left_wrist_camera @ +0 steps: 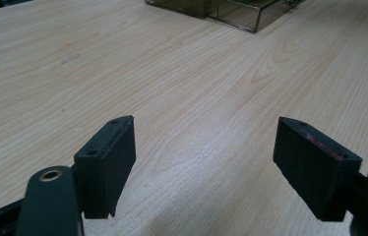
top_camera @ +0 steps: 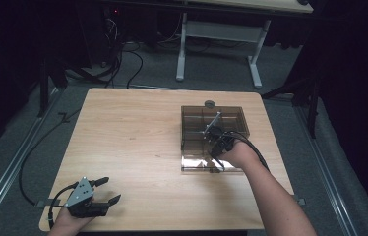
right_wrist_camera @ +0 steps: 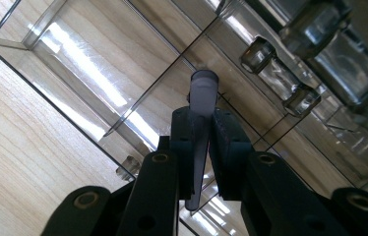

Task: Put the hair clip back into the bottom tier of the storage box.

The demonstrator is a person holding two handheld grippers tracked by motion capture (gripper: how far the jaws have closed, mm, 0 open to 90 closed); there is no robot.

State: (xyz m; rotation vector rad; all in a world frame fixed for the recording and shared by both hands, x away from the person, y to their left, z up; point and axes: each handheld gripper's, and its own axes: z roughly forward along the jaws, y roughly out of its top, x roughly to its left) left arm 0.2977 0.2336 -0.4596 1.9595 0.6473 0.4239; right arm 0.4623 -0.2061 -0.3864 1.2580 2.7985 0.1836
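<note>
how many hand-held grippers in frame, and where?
2. The left hand-held gripper is open over the table's near left corner. The right hand-held gripper is shut on a thin clear piece over the clear box at right.

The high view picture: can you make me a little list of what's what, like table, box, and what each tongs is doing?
table: light wooden tabletop
box: clear smoky plastic organiser box with dividers, on the table's right half
left tongs: open, holding nothing, near the table's front left corner
right tongs: shut on a thin pale translucent disc, held edge-on over the box
behind the box: small round grey object, too small to identify
</note>
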